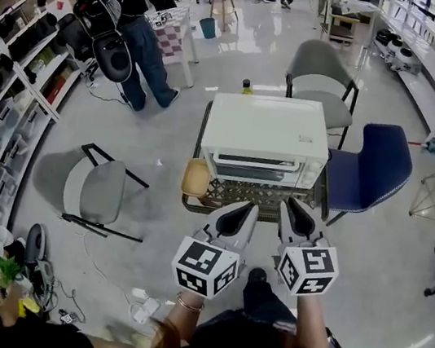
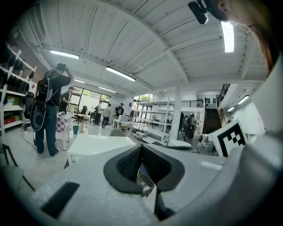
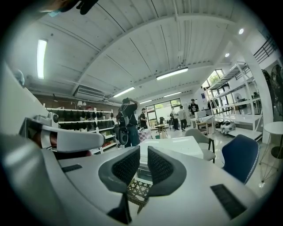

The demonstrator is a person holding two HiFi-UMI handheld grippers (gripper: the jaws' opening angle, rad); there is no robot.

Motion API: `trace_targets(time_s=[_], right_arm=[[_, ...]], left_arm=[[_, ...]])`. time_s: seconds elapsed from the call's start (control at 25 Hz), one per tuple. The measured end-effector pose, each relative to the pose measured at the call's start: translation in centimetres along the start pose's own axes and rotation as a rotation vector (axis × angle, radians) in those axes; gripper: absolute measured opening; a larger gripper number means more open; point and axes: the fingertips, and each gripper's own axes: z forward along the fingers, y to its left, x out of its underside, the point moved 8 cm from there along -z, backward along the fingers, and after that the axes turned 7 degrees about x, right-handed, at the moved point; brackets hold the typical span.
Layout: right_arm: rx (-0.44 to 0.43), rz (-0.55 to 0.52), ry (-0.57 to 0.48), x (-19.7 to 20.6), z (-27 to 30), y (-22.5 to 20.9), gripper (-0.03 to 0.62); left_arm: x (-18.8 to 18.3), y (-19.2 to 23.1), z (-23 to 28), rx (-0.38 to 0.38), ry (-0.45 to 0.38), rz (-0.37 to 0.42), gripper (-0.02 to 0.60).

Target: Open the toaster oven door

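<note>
The white box-shaped toaster oven (image 1: 265,136) sits on a dark wire crate (image 1: 239,194) just ahead, its door facing me. My left gripper (image 1: 244,209) is pressed together and my right gripper (image 1: 289,207) barely parted, both empty. So narrow a gap could miss the door's handle bar (image 1: 257,162) and shove the oven instead.

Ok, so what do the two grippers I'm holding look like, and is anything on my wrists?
Both match: the left gripper and right gripper have pale grey shells tapering to black, dimpled pads. Each carries a white cube printed with black square markers. A thin bracelet circles the left wrist.
</note>
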Motion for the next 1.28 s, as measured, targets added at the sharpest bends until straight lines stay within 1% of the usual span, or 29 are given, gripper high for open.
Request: trace_targets(time_s=[0.48, 0.76, 1.04, 1.28], right_arm=[[-0.006, 0.038, 0.043, 1.0, 4.6, -3.0, 0.048], [-0.018, 0.104, 0.092, 2.4, 7.3, -4.7, 0.067], [0.004, 0.15, 0.141, 3.6, 9.8, -5.9, 0.083], [0.023, 0.231, 0.182, 4.4, 11.3, -7.8, 0.109]], left_arm=[[0.0, 2.3, 3.6, -0.044, 0.013, -0.011, 0.014], [0.1, 3.3, 5.7, -0.047, 0.019, -0.017, 0.014], [0.0, 4.8, 7.6, -0.04, 0.039, -0.023, 0.014], [-0.2, 5.3, 9.2, -0.039, 0.055, -0.032, 0.014]])
